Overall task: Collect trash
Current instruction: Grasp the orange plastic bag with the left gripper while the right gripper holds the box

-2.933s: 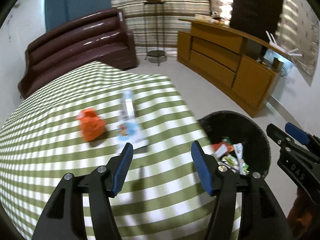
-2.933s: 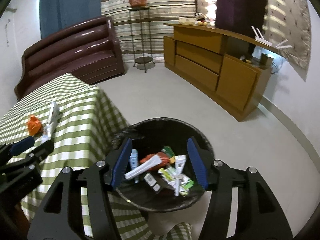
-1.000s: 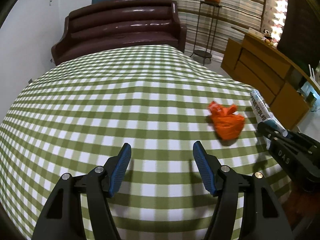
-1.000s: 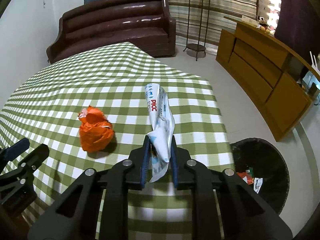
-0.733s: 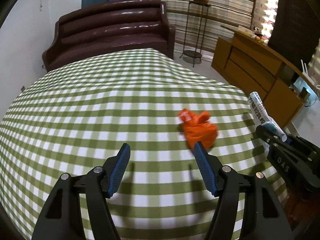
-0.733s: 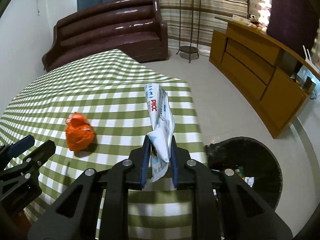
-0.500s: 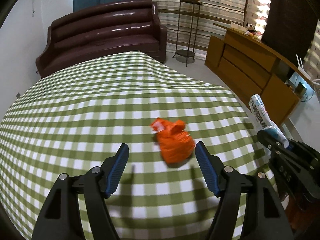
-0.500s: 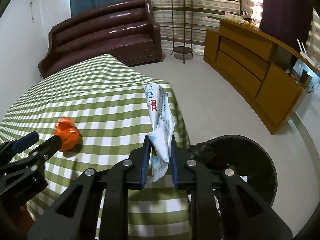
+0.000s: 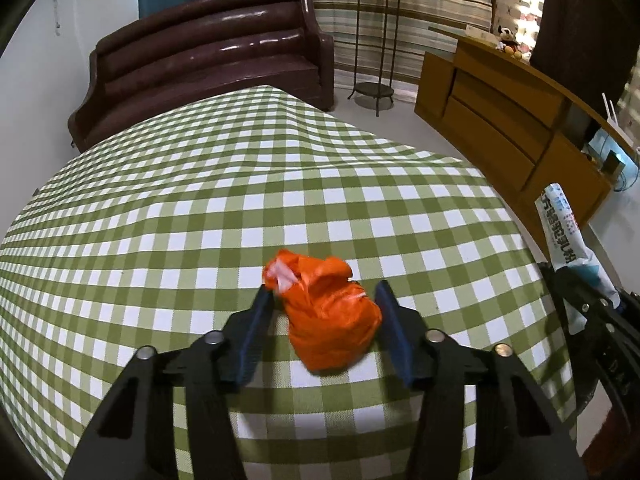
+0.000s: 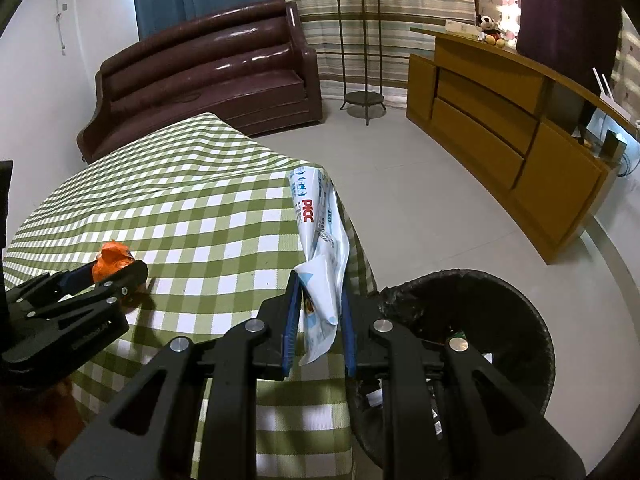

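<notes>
— What's on the table?

— A green-and-white checked tablecloth [image 9: 192, 208] fills the middle of the left wrist view, with a crumpled orange bag [image 9: 330, 312] lying low centre. The left gripper [image 9: 326, 320] has its jaws either side of the bag and closing, a sliver of cloth visible beside each pad.

— And the other hand?

— The right gripper [image 10: 318, 316] is clamped on a white printed wrapper [image 10: 320, 232] standing up mid-frame. Lower right sits a black trash bin [image 10: 500, 304] on the pale tiled floor.

— The room?

— A dark brown sofa [image 10: 208, 80] upper left, a wooden sideboard [image 10: 500, 120] right, a plant stand [image 10: 360, 48] before striped curtains
</notes>
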Available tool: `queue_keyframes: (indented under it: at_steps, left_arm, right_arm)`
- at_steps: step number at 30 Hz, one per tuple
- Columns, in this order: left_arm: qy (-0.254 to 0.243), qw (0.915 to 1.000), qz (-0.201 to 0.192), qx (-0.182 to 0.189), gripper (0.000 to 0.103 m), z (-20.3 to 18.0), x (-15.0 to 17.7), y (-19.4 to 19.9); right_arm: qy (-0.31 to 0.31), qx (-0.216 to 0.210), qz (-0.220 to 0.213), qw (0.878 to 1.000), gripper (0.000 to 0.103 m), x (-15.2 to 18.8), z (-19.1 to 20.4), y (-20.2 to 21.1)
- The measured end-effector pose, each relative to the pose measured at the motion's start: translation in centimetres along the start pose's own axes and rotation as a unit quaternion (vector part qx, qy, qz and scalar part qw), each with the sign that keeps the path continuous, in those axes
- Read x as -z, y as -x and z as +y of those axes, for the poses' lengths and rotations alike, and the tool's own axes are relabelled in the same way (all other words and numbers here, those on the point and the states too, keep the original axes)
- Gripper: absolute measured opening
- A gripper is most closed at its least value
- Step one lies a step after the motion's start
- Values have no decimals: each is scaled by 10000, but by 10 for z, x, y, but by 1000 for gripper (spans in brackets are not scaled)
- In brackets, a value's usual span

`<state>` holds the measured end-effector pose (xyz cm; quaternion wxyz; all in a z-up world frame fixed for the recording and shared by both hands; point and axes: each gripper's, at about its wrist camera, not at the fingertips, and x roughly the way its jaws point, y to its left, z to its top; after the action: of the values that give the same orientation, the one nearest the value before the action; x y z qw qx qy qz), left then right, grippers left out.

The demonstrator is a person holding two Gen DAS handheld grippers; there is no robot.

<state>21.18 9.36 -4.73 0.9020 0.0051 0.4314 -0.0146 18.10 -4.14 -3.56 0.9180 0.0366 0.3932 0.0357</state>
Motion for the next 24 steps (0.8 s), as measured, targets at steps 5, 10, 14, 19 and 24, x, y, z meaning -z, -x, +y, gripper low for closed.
queue_keyframes:
  at_steps: [5,10,14,19,24]
  left_arm:
    - [-67,10000,-41,32,45,3,8,3]
    - [-110,9999,-62,59,45,4,19,9]
    - [-103,9999,-93,71,45,4,26,18]
    - [-100,9998,-164,86,45,3,33,31]
    - [-100,9996,-224,136,45,-2,41,44]
  right_arm:
    - [-4,-14,18,10000,18,1,0,-1]
    - [-2,-17,9,10000,18,2,1,0]
    - [7,-14,-30,10000,18,7,4,6]
    - [3,-12,-63,10000,18,15,6,15]
    - [-30,10,-97,9999,18,26,5,26]
